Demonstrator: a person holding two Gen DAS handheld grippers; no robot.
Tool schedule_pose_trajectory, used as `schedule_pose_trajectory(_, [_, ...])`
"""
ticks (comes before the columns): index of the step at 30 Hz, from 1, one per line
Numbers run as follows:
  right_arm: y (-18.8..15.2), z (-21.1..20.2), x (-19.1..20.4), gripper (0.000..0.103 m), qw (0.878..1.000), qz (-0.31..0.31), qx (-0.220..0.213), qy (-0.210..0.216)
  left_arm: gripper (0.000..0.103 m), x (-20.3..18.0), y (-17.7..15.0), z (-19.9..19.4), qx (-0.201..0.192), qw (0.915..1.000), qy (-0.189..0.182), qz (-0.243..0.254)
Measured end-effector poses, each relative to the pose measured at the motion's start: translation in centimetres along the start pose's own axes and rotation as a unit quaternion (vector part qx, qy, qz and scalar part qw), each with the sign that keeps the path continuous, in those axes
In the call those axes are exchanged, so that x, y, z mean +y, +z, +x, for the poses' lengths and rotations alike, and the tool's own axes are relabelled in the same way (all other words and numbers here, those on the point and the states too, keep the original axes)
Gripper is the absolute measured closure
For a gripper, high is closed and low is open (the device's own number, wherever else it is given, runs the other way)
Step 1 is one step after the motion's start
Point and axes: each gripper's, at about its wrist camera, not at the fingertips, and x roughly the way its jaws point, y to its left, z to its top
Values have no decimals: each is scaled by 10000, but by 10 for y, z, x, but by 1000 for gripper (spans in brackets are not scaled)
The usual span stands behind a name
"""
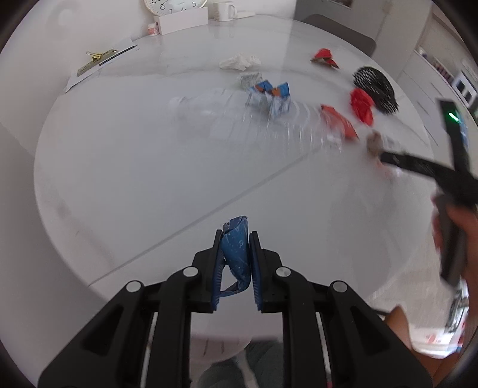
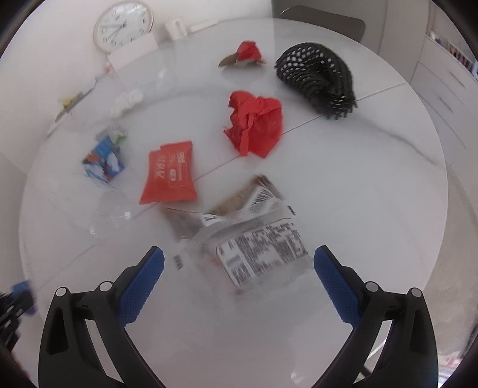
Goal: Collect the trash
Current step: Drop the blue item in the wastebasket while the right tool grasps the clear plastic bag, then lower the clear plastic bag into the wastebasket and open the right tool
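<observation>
My left gripper (image 1: 234, 235) is shut on a crumpled blue wrapper (image 1: 237, 253) and holds it above the white round table (image 1: 119, 167). My right gripper (image 2: 239, 253) is open, its jaws wide on either side of a clear printed wrapper (image 2: 257, 250) that lies on the table (image 2: 358, 194). Farther off lie a flat red packet (image 2: 170, 173), crumpled red paper (image 2: 257, 122), a blue and white wrapper (image 2: 103, 161), a red scrap (image 2: 248, 52) and a white tissue (image 2: 125, 100). The right gripper shows at the right of the left wrist view (image 1: 418, 167).
A black mesh sleeve (image 2: 316, 77) lies at the far right of the table. A clock (image 2: 122, 25), a white box (image 1: 182, 19), a mug (image 1: 224, 10) and papers with a binder clip (image 1: 98, 59) stand at the back. A clear plastic bag (image 1: 221, 116) lies mid-table.
</observation>
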Motion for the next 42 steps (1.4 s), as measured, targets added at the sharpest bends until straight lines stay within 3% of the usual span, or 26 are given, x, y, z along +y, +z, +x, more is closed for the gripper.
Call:
schedule_pose_trajectory(1, [1, 3, 1, 13, 9999, -115, -11, -2, 86, 3, -9, -4, 16, 10000, -16, 20])
schedule_pose_trajectory(3, [1, 8, 1, 43, 9997, -183, 113, 134, 86, 12, -24, -10, 95, 9999, -41, 65])
schedule_pose_trajectory(9, [1, -4, 4, 77, 9990, -447, -64, 77, 86, 35, -61, -13, 289, 9996, -9, -71])
schedule_pose_trajectory(11, [-1, -12, 6, 82, 9987, -477, -120, 105, 86, 40, -67, -14, 269, 9996, -16, -107])
schedule_pose_trajectory(17, [-31, -62, 30, 83, 9975, -540, -366, 255, 86, 51, -91, -13, 308, 9992, -236, 51])
schedule_pose_trajectory(22, [-82, -112, 67, 83, 9958, -553, -428, 596, 86, 59, -119, 7, 479, 9977, -384, 302])
schedule_pose_trajectory(28, [-141, -141, 106, 83, 9934, -464, -244, 1023, 85, 60, -153, 42, 837, 9923, -634, 653])
schedule_pose_trajectory(30, [-161, -146, 121, 83, 9925, -526, -164, 1093, 80, 63, -163, 56, 996, 9896, -773, 698])
schedule_pose_trajectory(32, [-177, -147, 133, 83, 9916, -576, -97, 1151, 63, 63, -168, 69, 1073, 9881, -784, 777])
schedule_pose_trajectory(35, [-194, -150, 149, 83, 9902, -608, -50, 1253, 44, 63, -171, 78, 1019, 9883, -693, 898])
schedule_pose_trajectory(42, [-214, -154, 180, 83, 9866, -797, -28, 1425, 28, 75, -162, 56, 793, 9909, -687, 847])
